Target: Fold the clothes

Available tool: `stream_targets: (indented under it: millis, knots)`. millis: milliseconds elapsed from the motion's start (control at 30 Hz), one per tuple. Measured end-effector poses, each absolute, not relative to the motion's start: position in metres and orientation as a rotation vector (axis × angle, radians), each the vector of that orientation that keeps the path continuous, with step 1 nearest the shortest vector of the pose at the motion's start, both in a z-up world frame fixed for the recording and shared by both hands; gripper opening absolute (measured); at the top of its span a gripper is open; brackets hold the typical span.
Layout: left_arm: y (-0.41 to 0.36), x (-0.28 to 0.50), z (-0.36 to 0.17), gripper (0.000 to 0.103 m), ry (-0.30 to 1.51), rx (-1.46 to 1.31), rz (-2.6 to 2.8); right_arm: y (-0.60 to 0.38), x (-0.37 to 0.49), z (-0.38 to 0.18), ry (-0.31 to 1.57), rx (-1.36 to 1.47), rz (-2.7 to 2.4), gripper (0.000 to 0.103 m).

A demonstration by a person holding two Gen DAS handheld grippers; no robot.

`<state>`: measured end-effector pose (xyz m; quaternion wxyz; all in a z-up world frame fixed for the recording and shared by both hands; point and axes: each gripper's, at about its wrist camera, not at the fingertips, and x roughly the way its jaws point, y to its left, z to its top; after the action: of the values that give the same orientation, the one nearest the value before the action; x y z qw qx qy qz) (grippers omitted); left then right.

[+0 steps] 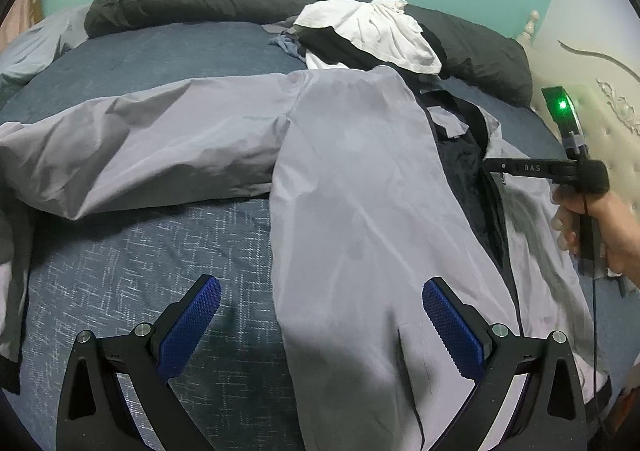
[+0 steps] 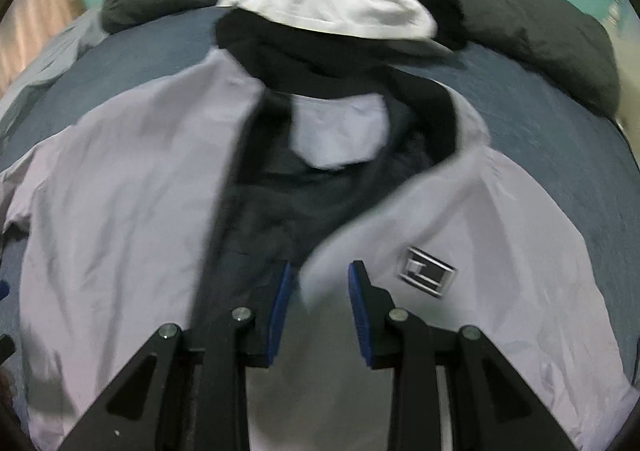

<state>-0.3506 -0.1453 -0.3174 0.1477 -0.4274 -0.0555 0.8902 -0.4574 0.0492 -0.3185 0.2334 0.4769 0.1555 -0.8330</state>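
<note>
Your left gripper [image 1: 322,325] stood wide open above the bed [image 1: 168,259], holding nothing; the edge of the grey jacket [image 1: 360,187] lay beneath the gap between its blue pads [image 1: 188,327]. The jacket was spread front-up on the blue bedspread, its front open on the dark lining [image 2: 264,211], one sleeve [image 1: 152,147] stretched out sideways. Your right gripper [image 2: 318,307] was part open, pads apart; the front panel's edge lay in the gap, ungripped as far as the blurred view showed. A white garment [image 1: 376,35] lay heaped beyond the collar.
</note>
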Motion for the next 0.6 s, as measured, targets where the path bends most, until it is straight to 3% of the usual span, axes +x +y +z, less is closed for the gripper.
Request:
stream_targets:
  millis: [133, 200, 433, 600]
  knots:
    - [-0.145, -0.349, -0.316, 0.103, -0.164, -1.225, 2.559, 0.073, -0.467, -0.323, 0.403, 1.392, -2.357, 0.030]
    - [-0.145, -0.348, -0.316, 0.103, -0.161, -1.221, 2.561, 0.080, -0.465, -0.312, 0.328, 1.328, -2.386, 0.030]
    - [-0.146, -0.348, -0.316, 0.103, -0.161, -1.223, 2.560, 0.056, -0.457, -0.291, 0.332, 1.131, -2.306, 0.030]
    - [-0.146, -0.349, -0.317, 0.103, -0.164, -1.226, 2.555, 0.040, -0.472, -0.308, 0.488, 1.218, -2.305, 0.030]
